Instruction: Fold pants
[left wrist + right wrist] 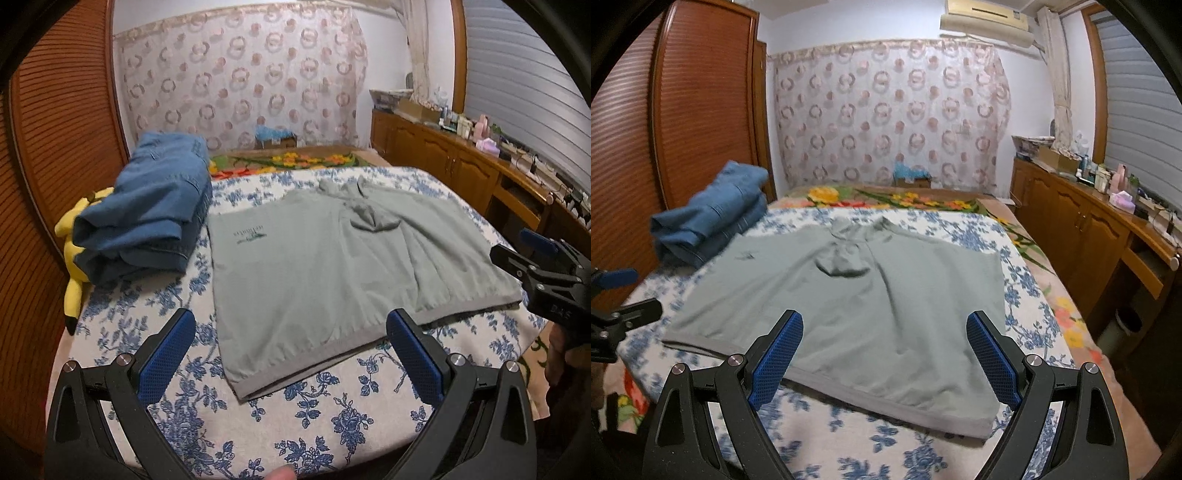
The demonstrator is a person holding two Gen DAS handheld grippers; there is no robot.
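Observation:
A grey-green garment point(325, 266) point(857, 295) lies spread flat on the bed, its banded hem toward me and a small dark print near its left edge. My left gripper point(291, 332) hovers open above the hem's left part, nothing between its blue pads. My right gripper point(884, 332) is open over the hem's right part, also holding nothing; it shows at the right edge of the left wrist view point(524, 251). A folded blue denim pile point(155, 210) point(709, 218) sits at the bed's left side.
The bed wears a white cover with blue flowers point(295, 424) point(849, 443). A yellow plush toy point(74, 258) lies under the denim pile. A wooden wardrobe point(683, 110) stands at left, a cluttered wooden cabinet point(1089, 229) at right, a patterned curtain point(886, 122) behind.

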